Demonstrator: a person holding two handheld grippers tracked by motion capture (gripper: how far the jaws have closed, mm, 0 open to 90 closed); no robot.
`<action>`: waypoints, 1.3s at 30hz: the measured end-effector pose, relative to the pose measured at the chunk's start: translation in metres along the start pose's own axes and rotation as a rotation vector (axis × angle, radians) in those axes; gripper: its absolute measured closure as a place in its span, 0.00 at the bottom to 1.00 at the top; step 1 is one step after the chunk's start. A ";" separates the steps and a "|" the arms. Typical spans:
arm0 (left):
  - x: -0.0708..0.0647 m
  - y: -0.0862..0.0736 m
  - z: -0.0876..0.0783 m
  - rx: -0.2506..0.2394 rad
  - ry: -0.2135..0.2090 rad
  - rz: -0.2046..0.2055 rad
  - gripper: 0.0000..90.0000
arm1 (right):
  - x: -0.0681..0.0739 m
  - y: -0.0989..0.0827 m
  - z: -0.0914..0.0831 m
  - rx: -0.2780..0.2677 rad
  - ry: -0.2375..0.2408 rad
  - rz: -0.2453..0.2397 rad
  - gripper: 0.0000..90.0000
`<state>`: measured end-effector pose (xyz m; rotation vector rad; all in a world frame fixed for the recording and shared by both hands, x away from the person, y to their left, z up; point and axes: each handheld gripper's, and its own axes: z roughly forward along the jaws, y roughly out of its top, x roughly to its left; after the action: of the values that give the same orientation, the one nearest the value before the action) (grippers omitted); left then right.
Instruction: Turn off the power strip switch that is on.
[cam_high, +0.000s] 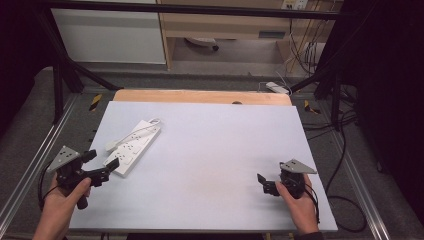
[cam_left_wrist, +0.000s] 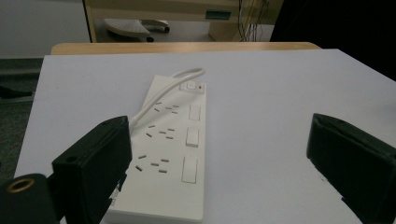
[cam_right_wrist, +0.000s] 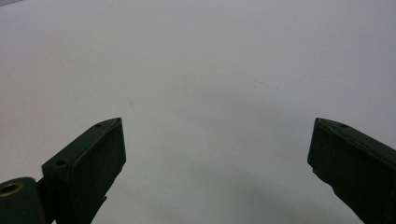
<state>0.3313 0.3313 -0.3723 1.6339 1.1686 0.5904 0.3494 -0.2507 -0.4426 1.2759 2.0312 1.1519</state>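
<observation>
A white power strip lies at an angle on the left part of the white table top, its white cord looped over it. In the left gripper view the power strip reaches from the near edge toward the middle, with several sockets, switches and a red light near the far end. My left gripper is open at the strip's near end, its jaws wide apart and nothing between them. My right gripper is open near the front right, jaws spread over bare table.
A wooden strip borders the table's far edge. Metal frame rails run along both sides. Black cables lie on the floor to the right, and a wooden cabinet stands behind the table.
</observation>
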 end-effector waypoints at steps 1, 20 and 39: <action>0.000 0.001 0.001 0.000 0.002 0.000 0.08 | 0.000 0.000 0.000 0.000 0.000 -0.002 0.05; -0.004 0.011 0.016 0.015 -0.011 0.015 0.08 | 0.000 0.000 -0.001 -0.002 -0.006 0.007 0.05; -0.004 0.031 0.034 0.035 0.002 0.018 0.11 | -0.001 0.000 -0.002 -0.006 -0.006 0.010 0.05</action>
<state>0.3699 0.3113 -0.3567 1.6756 1.1727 0.5853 0.3490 -0.2524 -0.4416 1.2865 2.0171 1.1566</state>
